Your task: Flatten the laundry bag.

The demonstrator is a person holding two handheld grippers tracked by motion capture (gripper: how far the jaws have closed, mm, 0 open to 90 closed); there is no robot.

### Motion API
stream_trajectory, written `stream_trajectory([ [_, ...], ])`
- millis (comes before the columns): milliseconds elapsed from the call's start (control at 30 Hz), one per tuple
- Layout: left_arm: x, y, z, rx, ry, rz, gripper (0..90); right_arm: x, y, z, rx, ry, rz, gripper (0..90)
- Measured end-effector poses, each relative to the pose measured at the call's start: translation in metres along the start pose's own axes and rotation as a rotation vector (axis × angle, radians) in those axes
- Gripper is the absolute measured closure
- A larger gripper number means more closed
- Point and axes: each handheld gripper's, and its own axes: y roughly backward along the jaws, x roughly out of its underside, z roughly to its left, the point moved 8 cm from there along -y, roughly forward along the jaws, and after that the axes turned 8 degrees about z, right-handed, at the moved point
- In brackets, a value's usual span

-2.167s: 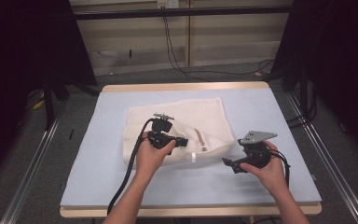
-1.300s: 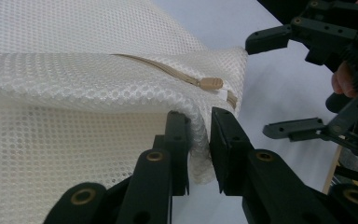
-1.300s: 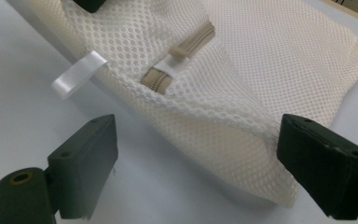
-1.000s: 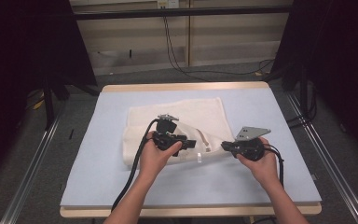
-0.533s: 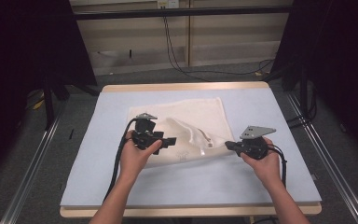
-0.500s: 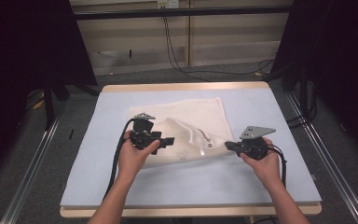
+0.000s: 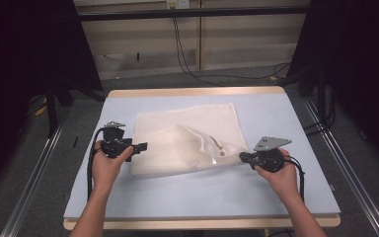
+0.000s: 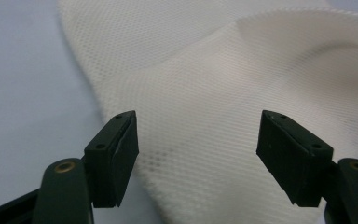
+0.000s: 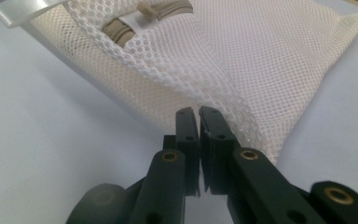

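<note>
Lying mid-frame on the table (image 7: pixel 276 197), the white mesh bag (image 7: pixel 187 133) carries a small printed mark, too blurred to read. Your right tool (image 7: pixel 242 157) pinches its lower-right corner; your left tool (image 7: pixel 143 146), jaws just spread, grips nothing.

Mesh bag's (image 7: pixel 187 143) printed mark illegible

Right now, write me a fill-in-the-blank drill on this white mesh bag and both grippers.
1. The right gripper is shut on a corner of the white mesh ____.
2. The left gripper has just been opening; its jaws stand ____.
3. The beige zipper is ____.
4. The light blue table carries one ____.

Missing: bag; open; closed; bag
</note>
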Motion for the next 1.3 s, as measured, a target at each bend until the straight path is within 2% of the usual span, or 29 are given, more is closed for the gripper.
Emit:
stream_trajectory([
  [133, 0.006, -0.007, 0.010, -0.007, 0.027, 0.017, 29.2, 0.001, -0.002, 0.001, -0.005, 0.003, 0.004, 86.5],
  [167, 0.007, -0.008, 0.013, -0.030, 0.020, 0.021, 29.3, 0.001, -0.003, 0.002, -0.006, 0.006, 0.006, 86.7],
  [200, 0.008, -0.009, 0.014, -0.032, 0.016, 0.022, 29.8, 0.001, -0.003, 0.003, -0.011, 0.006, 0.008, 86.9],
  [233, 0.009, -0.011, 0.014, -0.017, 0.022, 0.026, 30.4, 0.001, -0.004, 0.003, -0.009, 0.004, 0.010, 86.9],
  [333, 0.009, -0.014, 0.018, -0.025, 0.041, 0.020, 30.6, 0.001, -0.005, 0.004, -0.013, 0.010, 0.013, 87.1],
  [433, 0.010, -0.021, 0.023, -0.016, 0.057, 0.044, 31.9, 0.001, -0.006, 0.005, -0.013, 0.015, 0.015, 87.3],
  [500, 0.009, -0.023, 0.025, -0.021, 0.068, 0.035, 33.2, 0.001, -0.006, 0.006, -0.013, 0.017, 0.015, 87.3],
  [600, 0.005, -0.029, 0.027, 0.037, 0.115, 0.017, 37.6, 0.001, -0.007, 0.006, -0.013, 0.018, 0.020, 87.3],
  [633, 0.005, -0.029, 0.027, 0.037, 0.115, 0.017, 38.3, 0.001, -0.007, 0.006, -0.013, 0.018, 0.020, 87.3],
  [700, 0.005, -0.032, 0.027, 0.040, 0.121, 0.031, 45.5, 0.002, -0.008, 0.007, -0.016, 0.023, 0.025, 87.3],
  [733, 0.005, -0.031, 0.026, 0.031, 0.104, 0.028, 50.0, 0.002, -0.008, 0.008, -0.014, 0.024, 0.025, 87.3],
  [767, 0.005, -0.031, 0.026, 0.031, 0.104, 0.028, 57.0, 0.002, -0.008, 0.008, -0.014, 0.024, 0.025, 87.3],
  [800, 0.003, -0.029, 0.023, 0.039, 0.106, 0.008, 57.0, 0.002, -0.009, 0.008, -0.013, 0.025, 0.025, 87.3],
  [833, 0.001, -0.028, 0.022, 0.036, 0.108, -0.005, 63.7, 0.001, -0.009, 0.009, -0.016, 0.023, 0.023, 87.3],
  [867, -0.001, -0.023, 0.017, 0.047, 0.088, -0.022, 75.2, 0.000, -0.009, 0.010, -0.020, 0.026, 0.019, 87.3],
  [900, -0.001, -0.023, 0.017, 0.047, 0.088, -0.022, 78.4, 0.000, -0.009, 0.010, -0.020, 0.026, 0.019, 87.3],
  [933, -0.002, -0.020, 0.014, 0.063, 0.085, -0.028, 78.4, 0.000, -0.009, 0.010, -0.020, 0.028, 0.020, 87.2],
  [1033, -0.004, -0.013, 0.000, 0.076, 0.021, -0.054, 81.6, -0.001, -0.009, 0.013, -0.026, 0.029, 0.019, 87.2],
  [1100, -0.004, -0.009, -0.013, 0.107, -0.011, -0.071, 82.0, -0.002, -0.010, 0.013, -0.028, 0.032, 0.022, 87.2],
  [1133, -0.003, -0.006, -0.023, 0.122, -0.040, -0.083, 82.2, -0.002, -0.011, 0.014, -0.029, 0.032, 0.026, 87.2],
  [1167, -0.003, -0.006, -0.023, 0.122, -0.040, -0.083, 82.2, -0.002, -0.011, 0.014, -0.029, 0.032, 0.026, 87.2],
  [1200, -0.001, -0.005, -0.033, 0.137, -0.067, -0.082, 82.3, -0.001, -0.011, 0.015, -0.031, 0.030, 0.029, 87.2],
  [1233, -0.001, -0.005, -0.033, 0.137, -0.067, -0.082, 82.4, -0.001, -0.011, 0.015, -0.031, 0.030, 0.029, 87.2],
  [1300, 0.001, -0.005, -0.041, 0.148, -0.095, -0.072, 82.5, -0.002, -0.012, 0.015, -0.024, 0.028, 0.028, 86.9],
])
